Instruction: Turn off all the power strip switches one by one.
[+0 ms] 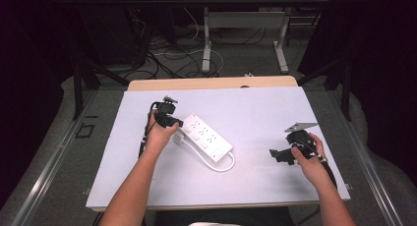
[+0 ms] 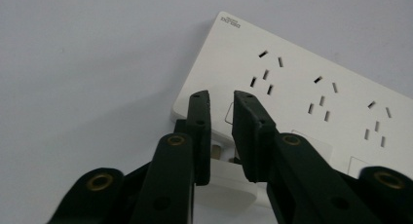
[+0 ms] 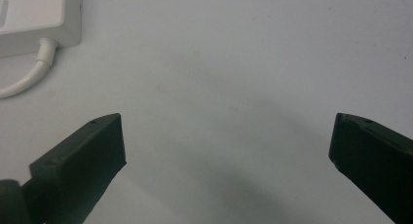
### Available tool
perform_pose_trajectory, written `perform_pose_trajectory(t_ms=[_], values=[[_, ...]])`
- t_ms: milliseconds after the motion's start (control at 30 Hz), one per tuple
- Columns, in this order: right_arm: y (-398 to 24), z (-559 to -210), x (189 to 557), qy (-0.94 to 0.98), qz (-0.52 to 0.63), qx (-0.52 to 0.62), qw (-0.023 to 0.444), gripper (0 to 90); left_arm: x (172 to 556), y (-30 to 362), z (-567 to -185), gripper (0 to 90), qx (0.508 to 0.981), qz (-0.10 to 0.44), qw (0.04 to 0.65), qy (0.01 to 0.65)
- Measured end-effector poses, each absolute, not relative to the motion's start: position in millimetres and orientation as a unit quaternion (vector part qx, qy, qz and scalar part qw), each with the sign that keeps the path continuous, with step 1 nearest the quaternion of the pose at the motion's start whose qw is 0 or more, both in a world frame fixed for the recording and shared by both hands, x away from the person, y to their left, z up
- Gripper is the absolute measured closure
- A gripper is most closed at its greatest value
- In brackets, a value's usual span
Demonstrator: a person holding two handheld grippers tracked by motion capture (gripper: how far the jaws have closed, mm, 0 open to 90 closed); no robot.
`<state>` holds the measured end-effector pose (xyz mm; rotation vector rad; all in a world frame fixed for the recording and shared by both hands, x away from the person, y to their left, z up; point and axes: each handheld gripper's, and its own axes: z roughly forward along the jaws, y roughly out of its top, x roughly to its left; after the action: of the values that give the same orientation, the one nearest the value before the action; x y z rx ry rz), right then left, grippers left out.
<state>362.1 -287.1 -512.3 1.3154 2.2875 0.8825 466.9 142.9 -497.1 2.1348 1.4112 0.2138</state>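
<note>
White tabletop [image 1: 147,186] fills the scene, with grey floor, cables and another table's legs behind it. On the left, a person's left hand [image 1: 158,133] holds the left gripper [image 1: 178,123] at the near-left end of a white power strip [image 1: 206,136]. In the left gripper view its two black jaws stand narrowly apart, just over that end of the strip [image 2: 311,83], with a small white plug [image 2: 221,158] between and below them; whether the pads touch the plug cannot be told. The strip lies slantwise near the table's middle, sockets up, its white cord [image 1: 223,166] looping from its near-right end. Well apart, at the right, the right hand [image 1: 310,157] holds the right gripper [image 1: 275,155] low over bare table, jaws spread wide with nothing between them; the right gripper view catches a corner of the strip [image 3: 39,14] and its cord [image 3: 29,78].
</note>
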Motion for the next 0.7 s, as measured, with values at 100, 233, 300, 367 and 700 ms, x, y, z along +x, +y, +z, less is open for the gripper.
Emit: perform_pose_trajectory(t_ms=[100, 233, 300, 367, 700], values=[[-287, -513, 362, 0.809, 0.312, 0.466, 0.178, 0.0, 461, 146, -496, 69.9, 0.796, 0.074, 0.290, 0.526], [-287, -512, 362, 0.809, 0.312, 0.466, 0.178, 0.0, 453, 151, -493, 56.6, 0.791, 0.086, 0.303, 0.524], [-287, -512, 362, 0.807, 0.313, 0.468, 0.180, 0.0, 447, 154, -492, 54.3, 0.787, 0.089, 0.313, 0.524], [-288, -512, 362, 0.806, 0.313, 0.468, 0.180, 0.0, 442, 156, -490, 50.8, 0.788, 0.096, 0.311, 0.523], [-288, -513, 362, 0.805, 0.313, 0.469, 0.181, 0.0, 417, 174, -484, 27.4, 0.780, 0.131, 0.349, 0.502]])
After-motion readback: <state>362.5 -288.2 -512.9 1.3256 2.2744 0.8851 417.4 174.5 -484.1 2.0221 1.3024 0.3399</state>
